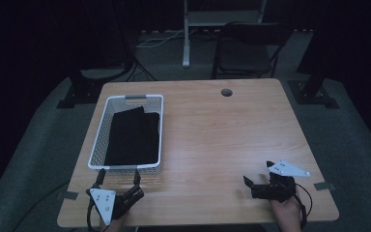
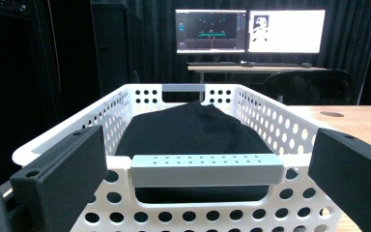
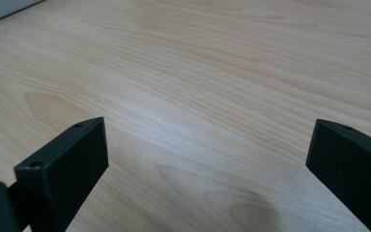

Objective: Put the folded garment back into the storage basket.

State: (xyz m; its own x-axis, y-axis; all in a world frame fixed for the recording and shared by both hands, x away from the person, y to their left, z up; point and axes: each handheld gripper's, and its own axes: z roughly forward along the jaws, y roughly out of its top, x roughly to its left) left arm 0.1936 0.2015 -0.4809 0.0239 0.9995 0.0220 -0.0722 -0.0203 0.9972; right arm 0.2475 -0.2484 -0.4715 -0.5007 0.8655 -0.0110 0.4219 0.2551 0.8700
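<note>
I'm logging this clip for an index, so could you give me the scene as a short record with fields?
setting: wooden table, dark room
container: white perforated basket at the table's left side, grey handle at its near end
contents: folded black cloth lying inside the basket
left tongs: open, just short of the basket's near end, jaws either side of the handle
right tongs: open, over bare wood at the table's right, holding nothing
background: folding chair, two lit monitors

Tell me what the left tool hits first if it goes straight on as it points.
Most likely the basket's near grey handle: it sits dead ahead between the left tool's open jaws, with the black cloth behind it.
</note>
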